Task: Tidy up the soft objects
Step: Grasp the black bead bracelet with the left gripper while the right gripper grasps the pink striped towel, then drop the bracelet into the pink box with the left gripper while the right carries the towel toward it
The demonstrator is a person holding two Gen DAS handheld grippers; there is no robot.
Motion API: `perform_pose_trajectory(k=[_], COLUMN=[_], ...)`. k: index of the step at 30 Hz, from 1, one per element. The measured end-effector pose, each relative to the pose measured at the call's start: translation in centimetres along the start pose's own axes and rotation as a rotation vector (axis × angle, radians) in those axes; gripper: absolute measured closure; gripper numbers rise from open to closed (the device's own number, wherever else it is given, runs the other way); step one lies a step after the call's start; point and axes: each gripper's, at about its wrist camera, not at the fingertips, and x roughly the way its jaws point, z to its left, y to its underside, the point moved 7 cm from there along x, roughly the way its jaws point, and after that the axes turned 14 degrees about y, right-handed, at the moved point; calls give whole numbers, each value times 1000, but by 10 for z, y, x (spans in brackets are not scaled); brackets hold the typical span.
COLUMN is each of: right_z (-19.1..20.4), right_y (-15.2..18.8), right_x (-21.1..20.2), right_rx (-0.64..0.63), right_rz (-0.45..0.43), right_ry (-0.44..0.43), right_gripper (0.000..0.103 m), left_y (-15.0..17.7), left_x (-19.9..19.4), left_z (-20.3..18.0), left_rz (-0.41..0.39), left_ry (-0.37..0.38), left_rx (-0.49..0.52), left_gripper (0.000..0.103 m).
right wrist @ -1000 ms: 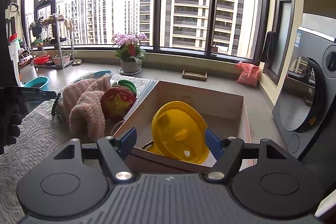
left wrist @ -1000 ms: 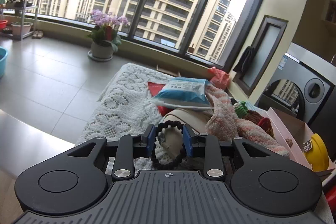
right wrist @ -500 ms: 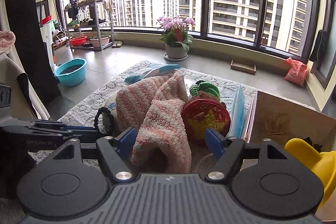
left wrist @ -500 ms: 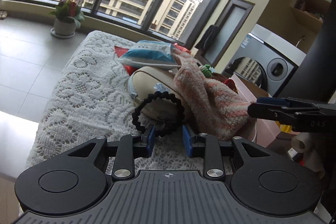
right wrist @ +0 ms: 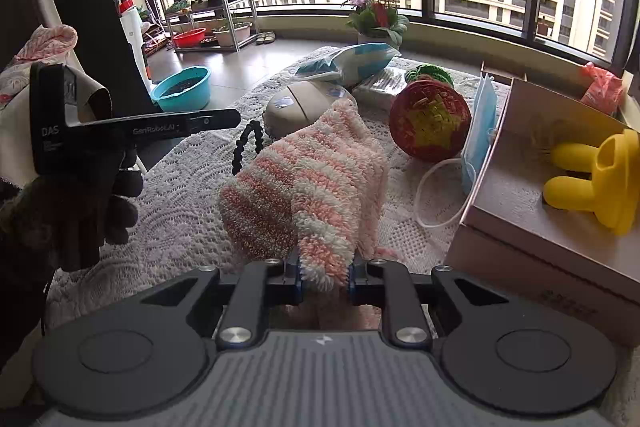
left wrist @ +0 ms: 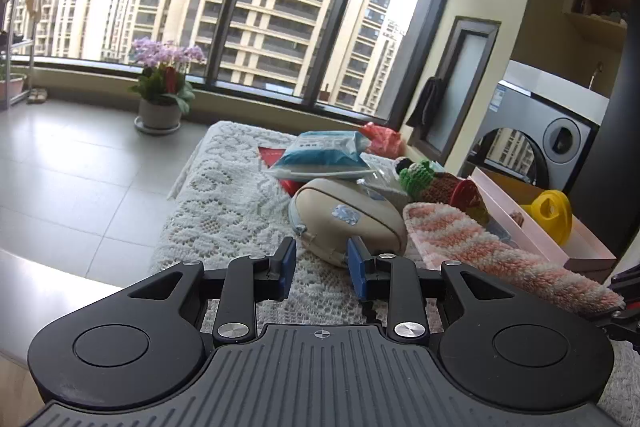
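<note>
A pink-and-white striped fluffy cloth (right wrist: 316,183) lies on the white lace cover (right wrist: 180,195); my right gripper (right wrist: 323,273) is shut on its near end. The cloth also shows in the left wrist view (left wrist: 480,247). My left gripper (left wrist: 322,265) has a narrow gap between its pads, with nothing between them in its own view, just short of a beige pouch (left wrist: 348,219). In the right wrist view a black beaded ring (right wrist: 246,147) hangs below the left gripper's tip (right wrist: 216,119). Whether it is pinched is unclear.
A crochet ball (right wrist: 430,119), a blue packet (right wrist: 352,61), a face mask (right wrist: 478,131) and a white elastic loop (right wrist: 440,193) lie on the cover. A cardboard box (right wrist: 532,247) at right holds a yellow toy (right wrist: 600,179). A washing machine (left wrist: 552,143) stands behind.
My right gripper swung left from the box and closed on the striped cloth. My left gripper lowered; the beaded ring left the space between its pads in its own view.
</note>
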Motion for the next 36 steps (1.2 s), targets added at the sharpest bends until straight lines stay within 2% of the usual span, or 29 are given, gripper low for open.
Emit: perform_pose_trajectory(k=[4, 8, 9, 10, 11, 12, 13, 17, 20, 24, 26, 29, 31, 33, 35, 36], right_z=[-27, -57, -60, -64, -69, -71, -73, -72, -71, -74, -74, -69, -59, -45, -32, -23], right_y=[36, 65, 69, 72, 73, 74, 76, 85, 90, 92, 93, 91, 83, 71, 59, 51], right_x=[-32, -48, -49, -48, -47, -46, -43, -28, -23, -24, -23, -25, -34, -47, -54, -55], right_rx=[22, 47, 61, 80, 104, 122, 149, 200, 237, 282, 292, 267, 189, 71, 2, -26], right_rz=[-18, -45, -54, -62, -71, -78, -86, -76, -79, -81, -88, -95, -161, -246, -278, -283], right_ry=[85, 203, 211, 218, 225, 227, 226, 197, 187, 181, 178, 179, 198, 227, 202, 160], right_gripper=[85, 82, 74, 58, 48, 34, 31, 28, 21, 16, 15, 15, 15, 14, 4, 0], left_y=[5, 12, 14, 15, 17, 17, 18, 23, 26, 35, 37, 39, 39, 39, 40, 41], left_x=[13, 9, 8, 7, 8, 9, 11, 25, 39, 56, 57, 55, 55, 54, 55, 55], left_z=[-3, -30, -38, -45, -51, -56, -62, -73, -63, -54, -56, -56, -58, -59, -62, -63], left_rz=[45, 68, 79, 91, 102, 110, 118, 164, 192, 263, 263, 246, 256, 260, 255, 251], left_ry=[77, 118, 121, 124, 119, 110, 87, -10, -79, -107, -114, -124, -128, -119, -113, -115], left_rx=[-49, 15, 33, 51, 68, 83, 111, 212, 187, 159, 194, 185, 211, 209, 219, 232], left_gripper=[72, 72, 72, 72, 72, 72, 72, 72, 72, 71, 71, 71, 71, 76, 83, 88])
